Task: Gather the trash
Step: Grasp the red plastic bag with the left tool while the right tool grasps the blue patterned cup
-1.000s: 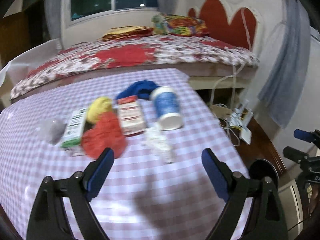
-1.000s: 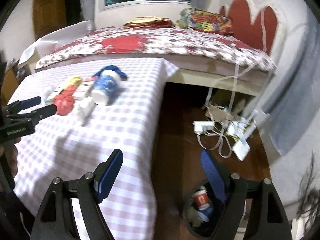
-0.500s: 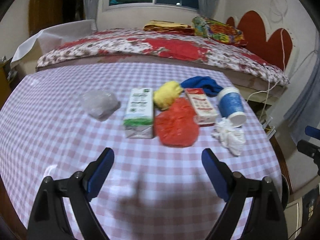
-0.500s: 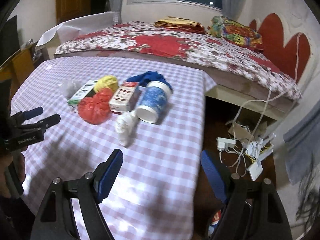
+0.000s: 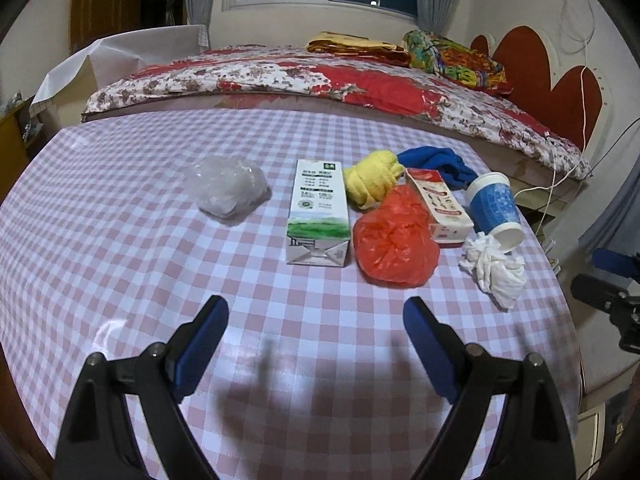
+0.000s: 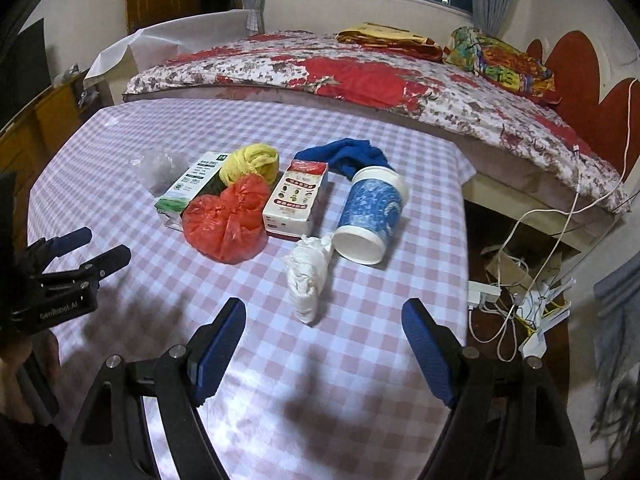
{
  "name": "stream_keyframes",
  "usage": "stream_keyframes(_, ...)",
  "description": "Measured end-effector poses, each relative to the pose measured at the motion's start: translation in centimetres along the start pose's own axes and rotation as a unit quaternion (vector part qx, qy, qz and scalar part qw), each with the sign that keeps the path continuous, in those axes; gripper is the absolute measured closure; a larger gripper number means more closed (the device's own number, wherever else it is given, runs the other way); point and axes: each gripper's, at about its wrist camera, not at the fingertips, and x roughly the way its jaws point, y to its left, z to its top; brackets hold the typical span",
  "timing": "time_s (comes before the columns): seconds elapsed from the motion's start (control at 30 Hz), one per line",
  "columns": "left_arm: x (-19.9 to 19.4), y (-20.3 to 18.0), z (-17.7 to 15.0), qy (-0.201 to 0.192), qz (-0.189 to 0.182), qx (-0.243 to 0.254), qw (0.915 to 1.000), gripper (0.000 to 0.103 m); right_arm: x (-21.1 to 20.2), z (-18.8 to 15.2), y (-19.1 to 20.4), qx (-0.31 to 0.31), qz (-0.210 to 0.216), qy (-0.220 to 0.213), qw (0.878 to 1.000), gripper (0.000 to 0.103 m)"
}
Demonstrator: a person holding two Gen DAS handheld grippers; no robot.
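Trash lies on the checked table (image 5: 120, 280): a clear plastic wad (image 5: 230, 190), a green-and-white carton (image 5: 318, 212), a yellow wad (image 5: 372, 180), a red plastic bag (image 5: 394, 240), a red-and-white box (image 5: 438, 206), a tipped blue paper cup (image 5: 494, 208) and a white tissue wad (image 5: 494, 270). My left gripper (image 5: 316, 316) is open and empty, just short of the carton and red bag. My right gripper (image 6: 324, 316) is open and empty, right in front of the tissue wad (image 6: 308, 276); the cup (image 6: 370, 216) and red bag (image 6: 226, 220) lie beyond.
A blue cloth (image 5: 436, 160) lies behind the trash. A bed with a floral cover (image 5: 320, 76) stands past the table. Cables and a power strip (image 6: 516, 292) lie on the floor to the table's right. The left gripper also shows in the right wrist view (image 6: 80, 248).
Both grippers swung left from the table's right edge and floor to face the trash. The floor bin has left the right wrist view. Both stay open.
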Motion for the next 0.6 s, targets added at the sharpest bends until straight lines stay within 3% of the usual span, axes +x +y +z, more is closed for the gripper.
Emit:
stream_keyframes(0.47,2.4,-2.0,0.6,0.016,-0.026,0.012,0.9994,0.013,4.3,-0.1,-0.7,0.027,0.020,0.029,0.999,0.021)
stream_keyframes(0.6,3.0,-2.8,0.9,0.021,-0.042,0.015,0.9988,0.018,4.6,0.2,-1.4,0.036,0.015,0.024,0.999,0.021)
